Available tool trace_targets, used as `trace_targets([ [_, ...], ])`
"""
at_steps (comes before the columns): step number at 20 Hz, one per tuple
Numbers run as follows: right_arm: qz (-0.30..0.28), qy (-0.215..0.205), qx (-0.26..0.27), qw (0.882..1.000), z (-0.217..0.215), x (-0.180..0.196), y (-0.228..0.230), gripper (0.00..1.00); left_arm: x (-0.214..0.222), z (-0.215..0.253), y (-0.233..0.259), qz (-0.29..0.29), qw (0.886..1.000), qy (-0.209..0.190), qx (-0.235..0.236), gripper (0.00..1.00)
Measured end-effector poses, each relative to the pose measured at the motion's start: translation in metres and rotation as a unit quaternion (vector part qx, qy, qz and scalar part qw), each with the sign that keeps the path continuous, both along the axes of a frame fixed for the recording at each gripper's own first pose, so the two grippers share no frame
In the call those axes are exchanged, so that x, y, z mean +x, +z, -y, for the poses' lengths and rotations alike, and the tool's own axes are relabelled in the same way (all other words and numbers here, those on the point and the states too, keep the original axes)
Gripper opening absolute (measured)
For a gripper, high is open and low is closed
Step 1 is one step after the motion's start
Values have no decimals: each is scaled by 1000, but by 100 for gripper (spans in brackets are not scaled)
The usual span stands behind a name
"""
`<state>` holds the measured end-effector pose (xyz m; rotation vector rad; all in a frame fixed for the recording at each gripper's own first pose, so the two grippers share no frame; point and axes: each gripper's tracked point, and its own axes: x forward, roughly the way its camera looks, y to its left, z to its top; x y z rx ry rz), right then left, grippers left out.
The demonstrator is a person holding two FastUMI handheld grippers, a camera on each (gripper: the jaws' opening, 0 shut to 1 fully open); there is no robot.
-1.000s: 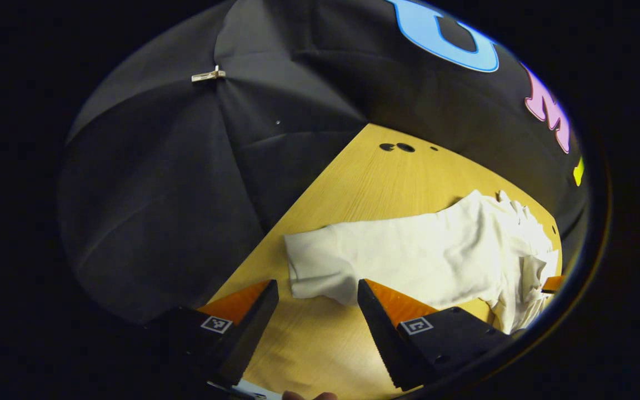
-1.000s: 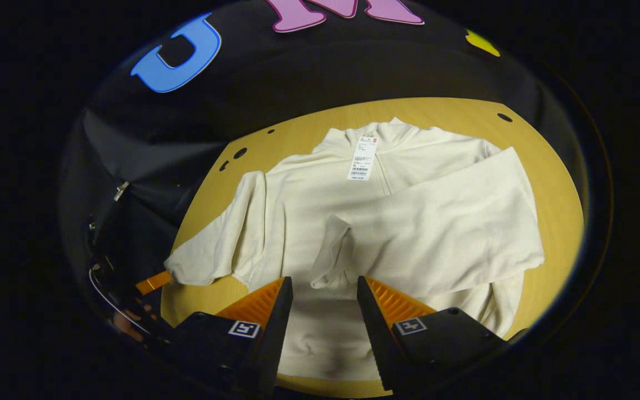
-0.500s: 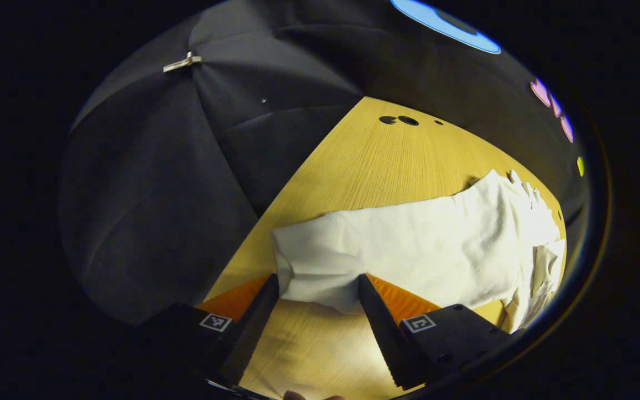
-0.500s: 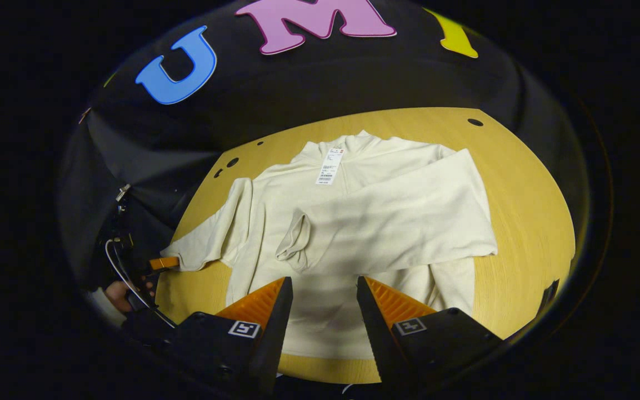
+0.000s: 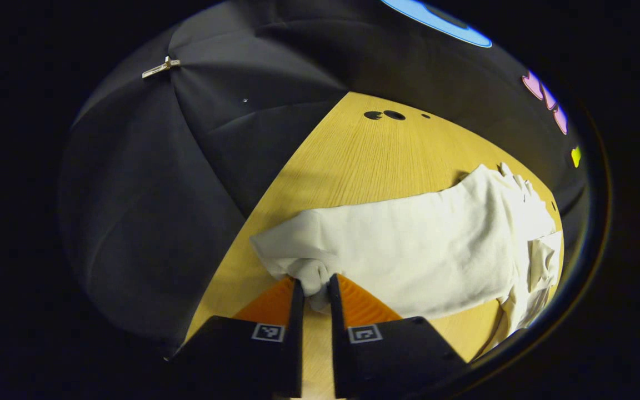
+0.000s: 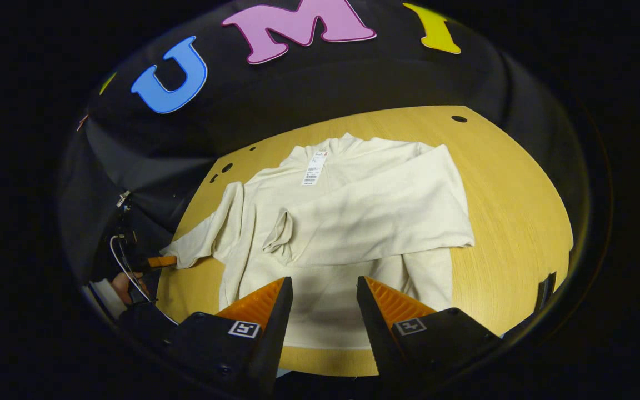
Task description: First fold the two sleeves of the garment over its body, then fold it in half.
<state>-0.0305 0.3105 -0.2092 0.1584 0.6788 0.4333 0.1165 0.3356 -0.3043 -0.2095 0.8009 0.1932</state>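
Note:
A cream long-sleeved garment [image 6: 348,222] lies flat on the wooden table [image 6: 509,183], collar to the far side, a paper tag [image 6: 312,168] near the neck. One sleeve [image 6: 375,222] is folded across the body, its cuff [image 6: 278,238] pointing left. The other sleeve [image 5: 409,244] stretches out sideways; its cuff is bunched between the fingers of my left gripper [image 5: 313,289], which is shut on it. That same gripper [image 6: 161,261] shows at the sleeve's end in the right gripper view. My right gripper [image 6: 324,289] hangs open above the hem, nothing between its fingers.
Black cloth walls close in the table on the far and left sides. Small dark holes [image 5: 384,115] mark the tabletop's far corner. Bare wood [image 6: 520,222] lies to the right of the garment. A hand [image 6: 119,283] holds the left gripper.
My left gripper moved forward onto the spread sleeve's cuff and shut on it. My right gripper pulled back and up from the folded sleeve, staying open.

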Motion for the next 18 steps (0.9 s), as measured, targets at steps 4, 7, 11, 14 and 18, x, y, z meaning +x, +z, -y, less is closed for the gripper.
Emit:
trace_targets([
  [4, -3, -12, -1, 1000, 24, 0, -4, 72, -2, 1, 4, 6, 1000, 1, -1, 10],
  [7, -4, -17, -6, 1000, 42, 1, -7, 72, -3, 4, 12, 20, 1000, 9, 16, 12],
  [11, -6, -20, -6, 1000, 62, 4, -9, 72, -2, 34, 45, 65, 997, 3, 33, 7],
  [14, -10, -27, -1, 1000, 75, 11, -11, 72, -4, 75, 71, 91, 995, -22, 35, 7],
  [18, -17, -36, 1, 999, 94, 18, -19, 72, -7, 139, 101, 110, 992, -60, 23, 7],
])
